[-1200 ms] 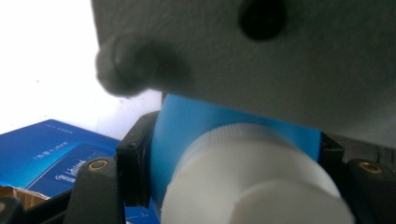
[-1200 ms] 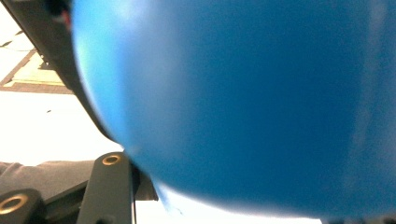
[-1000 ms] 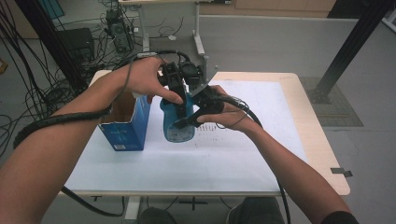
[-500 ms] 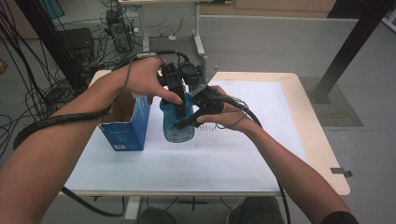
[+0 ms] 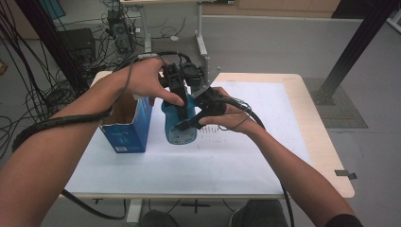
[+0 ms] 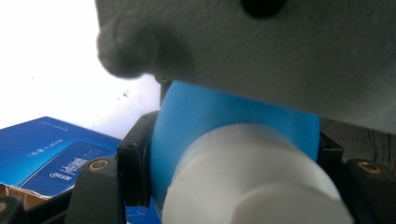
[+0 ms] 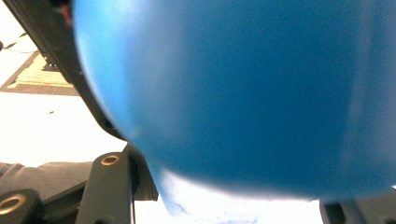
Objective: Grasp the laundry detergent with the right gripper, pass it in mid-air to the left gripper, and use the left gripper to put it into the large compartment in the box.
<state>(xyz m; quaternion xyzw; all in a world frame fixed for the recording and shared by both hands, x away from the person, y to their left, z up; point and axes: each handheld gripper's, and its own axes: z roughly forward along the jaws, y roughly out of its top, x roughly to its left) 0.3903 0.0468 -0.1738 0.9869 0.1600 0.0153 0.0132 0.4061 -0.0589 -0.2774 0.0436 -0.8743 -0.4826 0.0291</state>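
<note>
Nothing has shifted over the last second: the left gripper [image 5: 177, 97] stays clamped on the blue bottle's [image 5: 178, 124] white cap [image 6: 252, 182], the right gripper [image 5: 201, 113] grips its body at the table's [image 5: 265, 184] twelve o'clock, so the cap-twist seems stalled.

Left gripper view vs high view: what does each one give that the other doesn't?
Left gripper view alone: the blue bottle's white ribbed cap up close, sitting between the black jaws, with the pale grey underside of the other gripper above it.

High view alone: the white table, both forearms coming in, the left gripper and right gripper both clamped on the bottle, and the open top of the blue carton beside it.

Both: the blue bottle, the blue carton and the white tabletop.
</note>
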